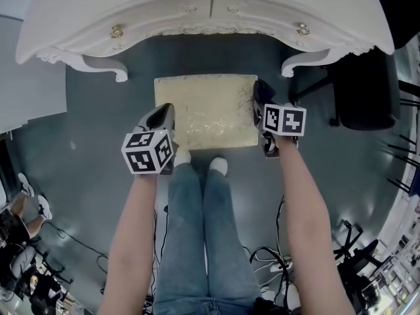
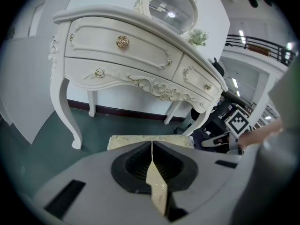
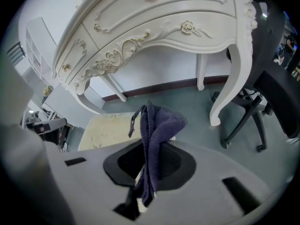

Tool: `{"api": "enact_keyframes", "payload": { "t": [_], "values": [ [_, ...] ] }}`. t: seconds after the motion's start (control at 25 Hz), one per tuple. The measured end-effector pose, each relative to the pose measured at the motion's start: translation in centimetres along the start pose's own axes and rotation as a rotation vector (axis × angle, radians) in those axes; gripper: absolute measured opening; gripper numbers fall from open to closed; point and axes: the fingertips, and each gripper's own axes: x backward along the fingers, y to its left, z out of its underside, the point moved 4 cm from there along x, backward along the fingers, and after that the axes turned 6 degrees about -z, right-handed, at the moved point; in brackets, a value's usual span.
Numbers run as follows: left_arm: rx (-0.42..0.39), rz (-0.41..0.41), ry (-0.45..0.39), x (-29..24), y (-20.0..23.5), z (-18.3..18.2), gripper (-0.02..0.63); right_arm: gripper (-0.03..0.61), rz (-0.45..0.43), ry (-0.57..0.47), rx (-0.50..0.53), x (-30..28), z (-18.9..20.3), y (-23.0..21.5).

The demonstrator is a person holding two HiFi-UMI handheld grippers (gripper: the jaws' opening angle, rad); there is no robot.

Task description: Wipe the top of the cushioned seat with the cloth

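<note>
Right gripper (image 3: 149, 146): jaws clamped on the dark purple cloth (image 3: 157, 125), which bunches up past the tips. It sits at the right edge of the cushioned seat (image 1: 207, 113).

Left gripper (image 2: 152, 145): jaws together, nothing held, by the seat's left edge.

Seat top bare between the two. Far edge lies under the white dressing table (image 1: 197, 18). The person's shoes (image 1: 218, 166) are at the near edge (grey floor (image 1: 98, 149) open at left).

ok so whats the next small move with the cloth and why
Probably lower the right gripper onto the right edge of the cushioned seat: the cloth is clamped in it, over that edge, seemingly not yet on the top.
</note>
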Motion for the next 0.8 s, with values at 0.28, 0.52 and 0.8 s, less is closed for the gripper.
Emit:
{"api": "enact_keyframes", "payload": {
  "t": [0.28,0.52,0.8],
  "values": [
    [-0.012,-0.004,0.005,-0.2,-0.2,0.8,0.006,0.037,0.058,0.051,0.021,-1.3,1.2,-1.6],
    [0.002,-0.012,0.022,-0.4,0.4,1.8,0.008,0.037,0.047,0.038,-0.037,-2.2,1.8,-0.8],
    [0.003,0.007,0.030,0.0,1.0,2.4,0.008,0.037,0.065,0.038,-0.051,-2.5,1.3,0.6]
  ]
}}
